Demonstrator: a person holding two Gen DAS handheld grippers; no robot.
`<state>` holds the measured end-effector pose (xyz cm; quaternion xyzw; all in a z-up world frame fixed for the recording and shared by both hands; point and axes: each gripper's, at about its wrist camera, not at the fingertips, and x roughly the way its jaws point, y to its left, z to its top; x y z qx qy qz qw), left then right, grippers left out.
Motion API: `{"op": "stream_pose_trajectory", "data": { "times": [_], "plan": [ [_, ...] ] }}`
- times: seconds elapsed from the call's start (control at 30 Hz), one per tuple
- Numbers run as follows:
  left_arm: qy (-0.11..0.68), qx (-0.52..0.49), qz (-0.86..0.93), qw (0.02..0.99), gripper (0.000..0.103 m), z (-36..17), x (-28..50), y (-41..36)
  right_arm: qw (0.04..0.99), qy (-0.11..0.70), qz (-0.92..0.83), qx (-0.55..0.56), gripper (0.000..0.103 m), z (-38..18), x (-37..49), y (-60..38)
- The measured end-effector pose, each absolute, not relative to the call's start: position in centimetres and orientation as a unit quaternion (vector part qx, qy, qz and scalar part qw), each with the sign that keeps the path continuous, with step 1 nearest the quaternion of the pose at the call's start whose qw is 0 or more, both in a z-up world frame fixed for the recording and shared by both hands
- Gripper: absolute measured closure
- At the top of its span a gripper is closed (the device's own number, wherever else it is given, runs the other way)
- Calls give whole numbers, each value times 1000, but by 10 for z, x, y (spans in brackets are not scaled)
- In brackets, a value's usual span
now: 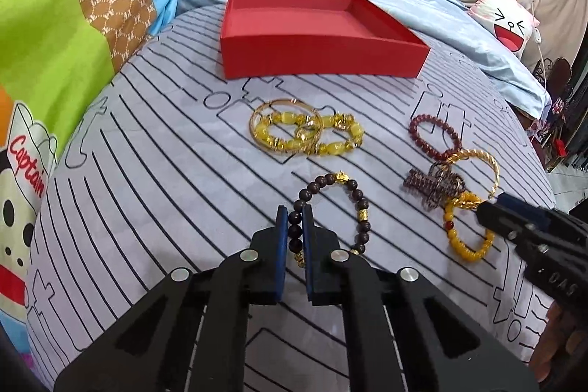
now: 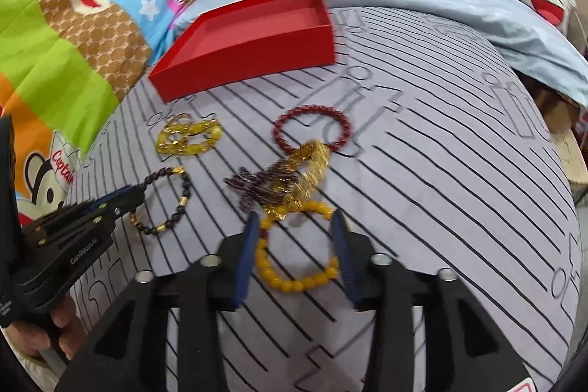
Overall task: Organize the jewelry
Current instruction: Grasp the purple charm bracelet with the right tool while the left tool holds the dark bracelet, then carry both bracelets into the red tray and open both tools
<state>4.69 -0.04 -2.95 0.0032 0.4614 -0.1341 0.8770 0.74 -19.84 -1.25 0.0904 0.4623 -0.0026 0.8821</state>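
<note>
Grey striped bedsheet (image 1: 147, 171), open red cardboard box (image 1: 319, 50) at far edge, nothing inside. Left gripper (image 1: 294, 215) clamped on dark wooden bead bracelet (image 1: 358, 201). Right gripper (image 2: 294, 226) part open, jaws straddling yellow bead bracelet (image 2: 294, 281), pads not touching. Purple rhinestone hair clip (image 2: 257, 190) and twisted gold bangle (image 2: 312, 168) tangled just beyond

My left gripper (image 1: 294, 226): black plastic body, blue finger pads, four round silver pins across linkage. My right gripper (image 2: 296, 241): same black frame, blue pads, silver pins; "DAS" embossed on side. White "GenRobot.ai" lettering on left body, small brass screws.
</note>
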Motion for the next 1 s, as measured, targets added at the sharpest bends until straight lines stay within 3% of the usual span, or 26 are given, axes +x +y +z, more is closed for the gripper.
{"op": "stream_pose_trajectory", "data": {
  "times": [0.4,0.53,0.6,0.8,1.0],
  "plan": [
    [474,5,-132,870,95,-37,48,-2,878,474,27,59,60,-30,43,-177],
    [476,4,-135,869,96,-38,49,-3,879,472,34,66,75,-32,46,-178],
    [475,2,-137,869,95,-38,50,-3,881,468,37,66,90,-30,45,-178],
    [468,-4,-146,872,96,-29,49,-5,887,453,48,79,96,-19,42,-179],
    [452,-13,-160,878,96,-5,50,-6,898,428,59,86,96,7,40,-181]
  ]
}}
